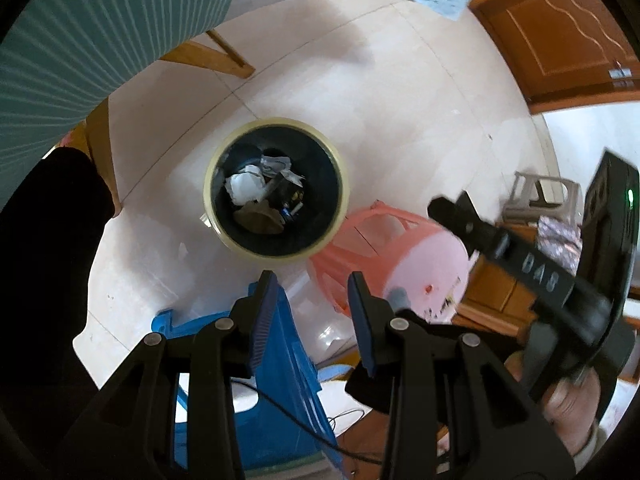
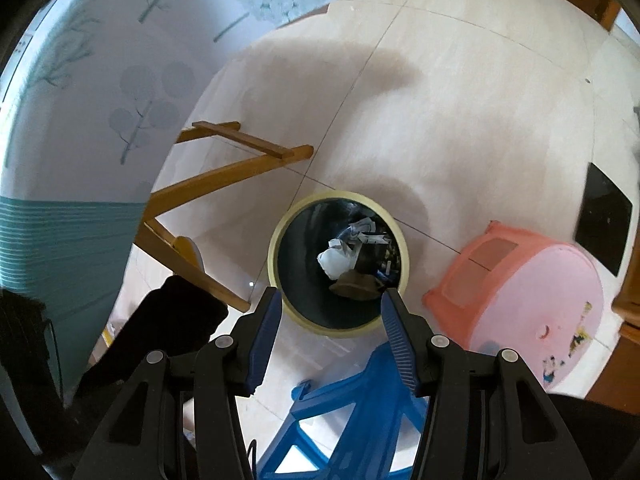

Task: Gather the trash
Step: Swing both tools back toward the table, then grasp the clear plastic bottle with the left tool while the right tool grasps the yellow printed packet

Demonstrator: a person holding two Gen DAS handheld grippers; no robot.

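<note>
My left gripper and my right gripper were both spread apart and held nothing. Below them the trash bin stood upright on the pale tiled floor, its mouth facing up, with crumpled paper inside. Only the left view showed my right hand. A pink stool stood near the bin and a blue stool just beside it.

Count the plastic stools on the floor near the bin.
2. The blue stool lies just below the trash bin, under the open right tongs. The pink stool lies on its side to the bin's right. Others may be outside the views.
</note>
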